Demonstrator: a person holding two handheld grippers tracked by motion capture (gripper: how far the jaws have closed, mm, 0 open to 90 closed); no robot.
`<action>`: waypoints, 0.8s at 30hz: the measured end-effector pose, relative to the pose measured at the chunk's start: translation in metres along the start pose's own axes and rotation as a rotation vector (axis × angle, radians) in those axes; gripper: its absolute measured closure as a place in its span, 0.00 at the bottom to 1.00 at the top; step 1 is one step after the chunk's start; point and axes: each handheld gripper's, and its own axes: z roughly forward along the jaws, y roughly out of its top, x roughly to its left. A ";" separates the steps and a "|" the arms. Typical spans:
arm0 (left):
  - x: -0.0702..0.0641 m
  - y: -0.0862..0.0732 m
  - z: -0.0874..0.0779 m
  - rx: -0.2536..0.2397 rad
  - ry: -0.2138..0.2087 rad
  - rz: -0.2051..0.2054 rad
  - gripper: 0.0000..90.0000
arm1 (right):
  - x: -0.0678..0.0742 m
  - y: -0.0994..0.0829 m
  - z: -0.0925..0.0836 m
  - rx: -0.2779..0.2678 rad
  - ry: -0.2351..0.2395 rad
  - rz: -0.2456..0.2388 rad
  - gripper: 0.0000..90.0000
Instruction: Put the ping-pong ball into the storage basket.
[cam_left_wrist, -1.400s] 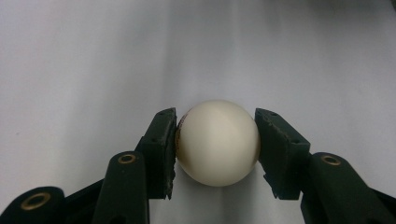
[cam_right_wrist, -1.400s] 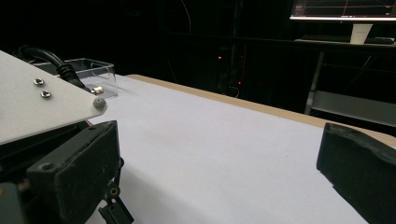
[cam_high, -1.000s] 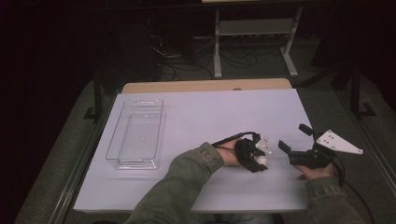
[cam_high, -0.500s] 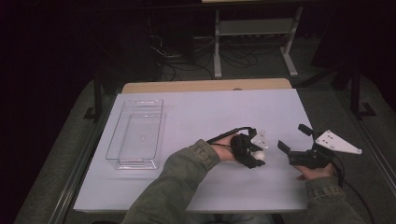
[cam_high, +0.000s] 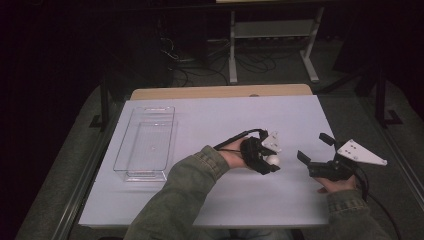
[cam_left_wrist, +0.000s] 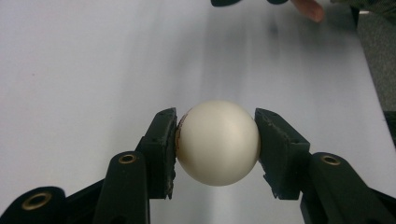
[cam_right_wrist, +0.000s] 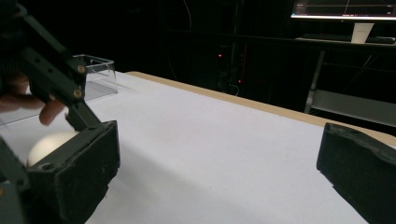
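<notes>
Near the middle of the white worktop (cam_high: 210, 120), the left gripper (cam_high: 268, 165) holds a small, smooth, cream-white ball (cam_left_wrist: 218, 142) clamped between its two black fingers (cam_left_wrist: 163, 151). The left gripper view shows the pads pressing the ball on opposite sides at about its widest line, which is where a round thing sits most securely. The ball seems to hang a little above the surface, though how far off it cannot be told. The right gripper (cam_high: 315, 150) rests near the worktop's right side with its fingers spread wide and nothing between them; the ball appears at the left of its own view, behind one finger.

The likely destination is the clear, rectangular plastic tray (cam_high: 145, 145) standing well to the left, empty as far as can be seen. To do the carry well, the squeeze should be kept even, since a hard smooth sphere can pop out if the pads slip off its equator. Moving level and unhurried, clearing the tray's near wall, then lowering close to the tray floor before letting go would keep the ball from bouncing or rolling out. The right gripper is best kept where it is, clear of the path.
</notes>
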 end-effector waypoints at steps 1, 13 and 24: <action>0.001 0.000 -0.002 -0.005 0.004 -0.002 0.57 | 0.000 0.000 0.000 0.000 -0.001 0.000 0.00; 0.003 0.001 -0.019 -0.001 0.019 0.004 0.57 | 0.000 0.000 0.000 0.000 0.000 0.000 0.00; 0.005 0.003 -0.037 -0.004 0.047 -0.005 0.57 | 0.000 0.000 0.000 -0.003 0.000 0.000 0.00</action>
